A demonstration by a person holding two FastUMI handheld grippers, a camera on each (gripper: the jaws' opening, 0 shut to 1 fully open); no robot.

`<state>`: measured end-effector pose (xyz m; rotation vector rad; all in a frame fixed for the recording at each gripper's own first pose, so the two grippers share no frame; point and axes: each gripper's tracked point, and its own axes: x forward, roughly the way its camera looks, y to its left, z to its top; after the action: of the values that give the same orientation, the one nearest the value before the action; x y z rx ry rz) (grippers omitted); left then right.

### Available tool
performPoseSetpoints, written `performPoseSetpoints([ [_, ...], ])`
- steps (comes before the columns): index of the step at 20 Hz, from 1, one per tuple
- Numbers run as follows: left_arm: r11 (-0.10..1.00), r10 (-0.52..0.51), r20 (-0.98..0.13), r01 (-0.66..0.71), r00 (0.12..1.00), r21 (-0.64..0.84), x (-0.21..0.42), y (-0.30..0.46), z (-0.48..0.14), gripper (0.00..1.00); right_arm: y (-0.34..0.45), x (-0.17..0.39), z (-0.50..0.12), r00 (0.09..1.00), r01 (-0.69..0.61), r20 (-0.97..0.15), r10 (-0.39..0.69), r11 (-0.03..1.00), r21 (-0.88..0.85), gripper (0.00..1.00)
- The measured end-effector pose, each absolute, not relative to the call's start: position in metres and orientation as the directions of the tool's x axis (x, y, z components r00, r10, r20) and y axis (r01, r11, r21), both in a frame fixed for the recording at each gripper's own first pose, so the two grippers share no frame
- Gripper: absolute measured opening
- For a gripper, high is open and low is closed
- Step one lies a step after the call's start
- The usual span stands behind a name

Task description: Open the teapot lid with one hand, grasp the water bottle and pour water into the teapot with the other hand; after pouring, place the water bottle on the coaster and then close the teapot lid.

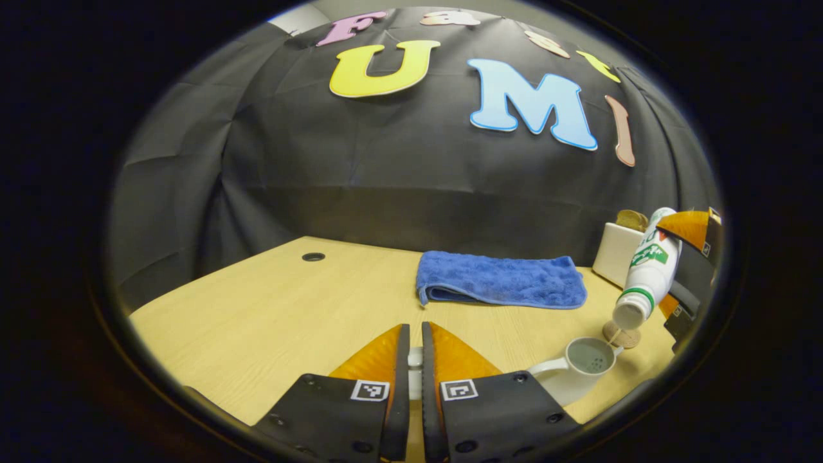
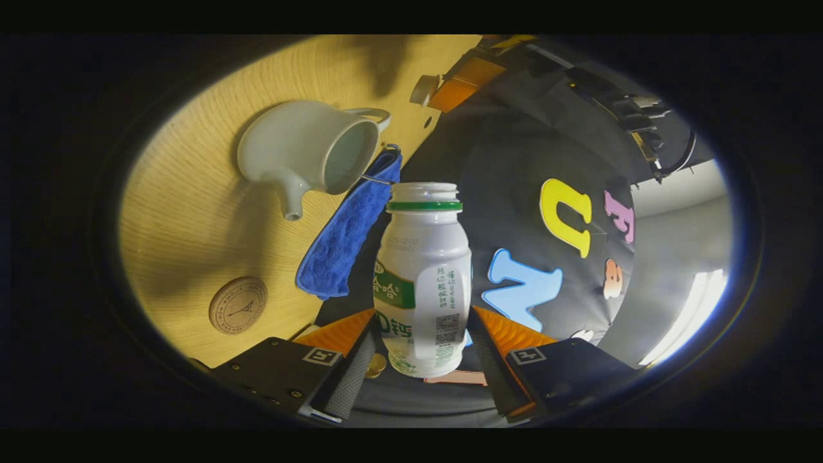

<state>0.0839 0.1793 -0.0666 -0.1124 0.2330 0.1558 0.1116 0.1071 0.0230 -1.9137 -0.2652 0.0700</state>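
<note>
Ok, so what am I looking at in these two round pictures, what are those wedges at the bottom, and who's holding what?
There is no robot here. A person holds a two-finger gripper in each hand, and a fisheye camera rides on each one, looking along its fingers. The wedges at the bottom are those fingers.

In the left gripper view, the left gripper is shut on the small white lid. Off to the right, the right gripper tips the bottle mouth-down over the open teapot.

The right gripper view shows that bottle close up, clamped between its own fingers. The scene looks turned because the hand is tilted.

On the table lie a blue cloth, a round coaster and a white box.
</note>
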Motion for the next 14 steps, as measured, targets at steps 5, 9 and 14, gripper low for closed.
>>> performPoseSetpoints([
  [5, 0.981, 0.135, -0.235, -0.163, 0.963, -0.102, 0.084, 0.179, -0.065, 0.15, 0.105, 0.107, 0.010, 0.981, 0.063, 0.028, 0.194, -0.176, -0.982, 0.80],
  [9, 0.982, 0.120, -0.229, -0.150, 0.966, -0.116, 0.084, 0.177, -0.065, 0.19, 0.100, 0.101, -0.003, 0.987, -0.016, -0.017, 0.162, -0.008, -1.000, 0.80],
  [14, 0.982, 0.102, -0.221, -0.133, 0.970, -0.133, 0.084, 0.174, -0.062, 0.15, 0.084, 0.101, -0.012, 0.993, -0.070, -0.048, 0.104, 0.226, -0.972, 0.80],
])
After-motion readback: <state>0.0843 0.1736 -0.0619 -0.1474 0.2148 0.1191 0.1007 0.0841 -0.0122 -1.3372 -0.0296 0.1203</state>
